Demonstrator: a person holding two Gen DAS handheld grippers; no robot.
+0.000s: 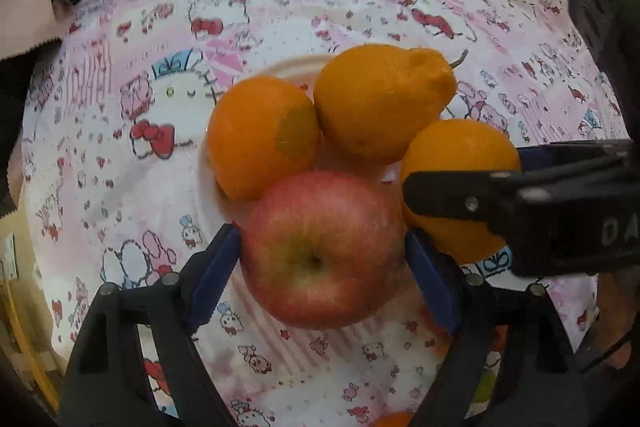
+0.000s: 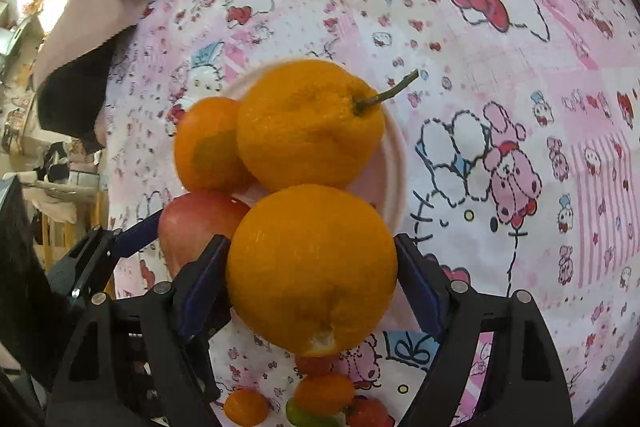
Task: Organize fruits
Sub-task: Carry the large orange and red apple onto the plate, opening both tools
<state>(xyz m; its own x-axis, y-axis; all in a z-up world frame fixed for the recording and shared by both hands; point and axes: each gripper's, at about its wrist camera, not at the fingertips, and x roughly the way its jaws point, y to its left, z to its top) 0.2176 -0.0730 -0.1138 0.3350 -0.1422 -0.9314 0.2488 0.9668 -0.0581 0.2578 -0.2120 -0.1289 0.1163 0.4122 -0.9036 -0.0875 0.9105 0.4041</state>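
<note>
Left wrist view: blue-padded fingers (image 1: pixel 219 277) of the left gripper (image 1: pixel 322 277) bracketing a red apple (image 1: pixel 322 251), both pads right at its flanks; cannot tell whether pressing or just touching. Apple at the near edge of a pale plate (image 1: pixel 280 67), stem hollow facing the camera. Behind it, three orange fruits crowded together on the same plate: a round orange with a dull greenish patch (image 1: pixel 262 137) at left, a pear-shaped stemmed orange (image 1: pixel 382 103) at the back, a plain orange (image 1: pixel 460 163) at right. Right gripper (image 1: pixel 520 199) reaching in from the right across that plain orange, white letters "DA" legible on its black body, the rest cut off.

Right wrist view: right gripper (image 2: pixel 312 275) with fingers (image 2: pixel 204 283) straddling the plain orange (image 2: pixel 312 267), pads against both sides; grip or mere contact impossible to tell. Apple (image 2: pixel 196 223) just left of it, touching; stemmed orange (image 2: pixel 308 125) and patched orange (image 2: pixel 208 145) beyond, plate (image 2: pixel 394 163) rim showing at right. Small orange and red fruits (image 2: pixel 324 393) near the bottom edge, between the gripper arms. Everything resting on a pink cartoon-print tablecloth (image 2: pixel 500 27) covering the desk; no readable words on the print.
</note>
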